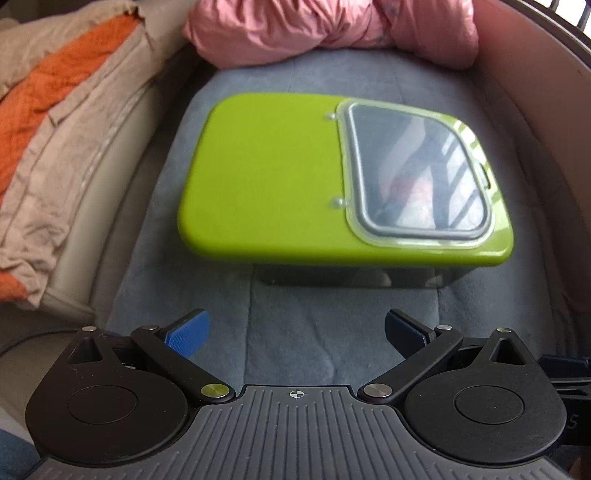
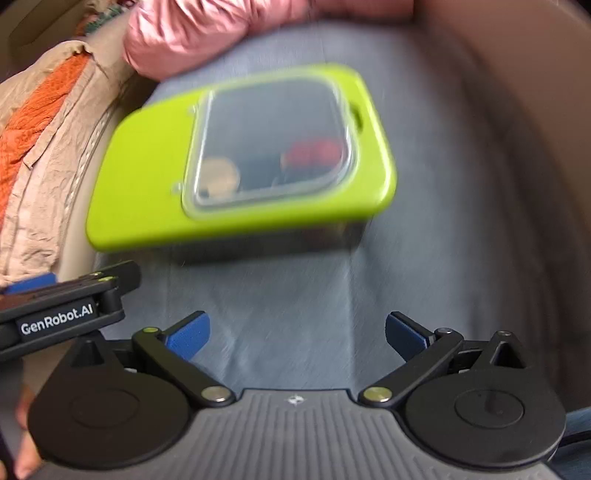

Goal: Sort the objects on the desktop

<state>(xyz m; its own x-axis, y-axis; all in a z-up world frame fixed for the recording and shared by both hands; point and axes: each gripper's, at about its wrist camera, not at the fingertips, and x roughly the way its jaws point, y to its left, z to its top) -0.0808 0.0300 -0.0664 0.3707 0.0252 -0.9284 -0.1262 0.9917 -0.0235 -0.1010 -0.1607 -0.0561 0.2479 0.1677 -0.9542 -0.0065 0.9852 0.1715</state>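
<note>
The green-lidded box (image 1: 343,184) rests on a grey blanket (image 1: 295,332), at 12 o'clock from both grippers. Its clear window (image 1: 417,170) is closed; blurred red and tan items show beneath. Left hand-held gripper (image 1: 295,332): jaws spread wide, holding nothing. Right hand-held gripper (image 2: 297,332): jaws spread wide, holding nothing. A pink cloth (image 1: 332,29) lies beyond the box.
</note>
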